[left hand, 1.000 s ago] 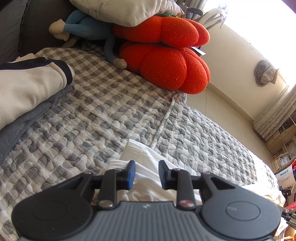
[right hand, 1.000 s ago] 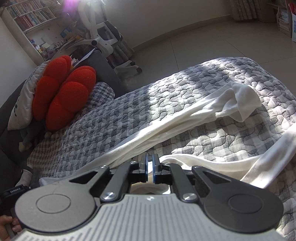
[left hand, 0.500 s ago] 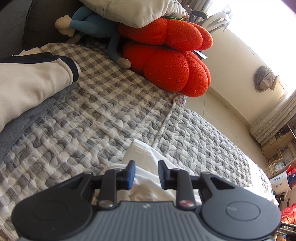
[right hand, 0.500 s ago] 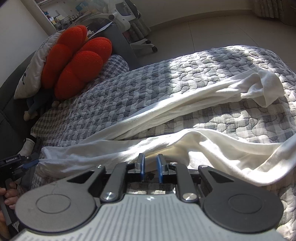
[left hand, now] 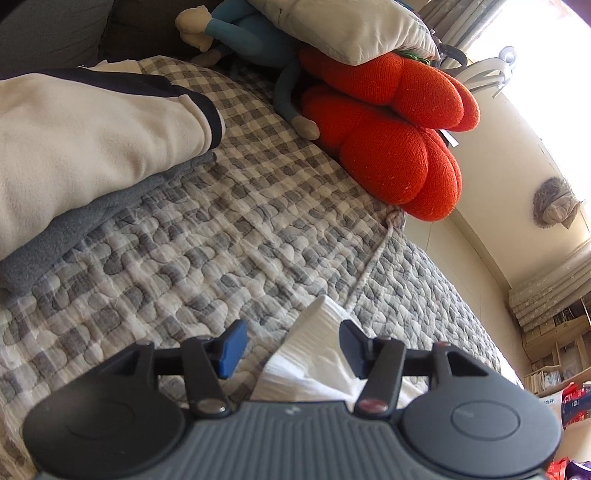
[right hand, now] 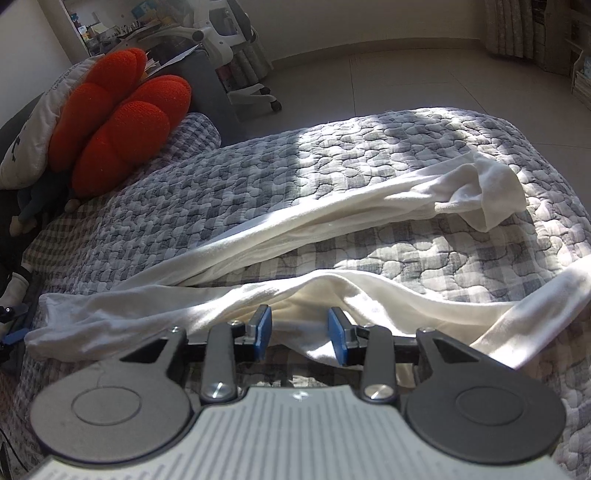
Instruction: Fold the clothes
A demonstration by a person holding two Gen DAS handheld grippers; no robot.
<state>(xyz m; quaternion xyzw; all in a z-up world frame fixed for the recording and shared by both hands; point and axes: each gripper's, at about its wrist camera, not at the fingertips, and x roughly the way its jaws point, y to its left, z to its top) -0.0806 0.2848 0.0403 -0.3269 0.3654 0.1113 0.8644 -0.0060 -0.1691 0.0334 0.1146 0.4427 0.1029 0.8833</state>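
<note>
A white garment (right hand: 332, 225) lies loosely stretched across the grey checked quilt (right hand: 332, 155), with a bunched end at the right and a fold in front. My right gripper (right hand: 300, 338) is open just above the garment's near fold, holding nothing. In the left wrist view my left gripper (left hand: 291, 345) is open, with a white corner of the garment (left hand: 317, 354) lying between and under its fingers, not pinched.
A cream and dark folded garment pile (left hand: 85, 147) lies at the left on the quilt (left hand: 221, 240). Orange cushions (left hand: 391, 136), a grey pillow and a blue plush toy (left hand: 236, 33) sit at the far end. The floor (right hand: 388, 81) lies beyond the bed edge.
Both grippers have opened wider. The right gripper let go of the white garment, which dropped onto the quilt. The left gripper shifted slightly over the white corner.
</note>
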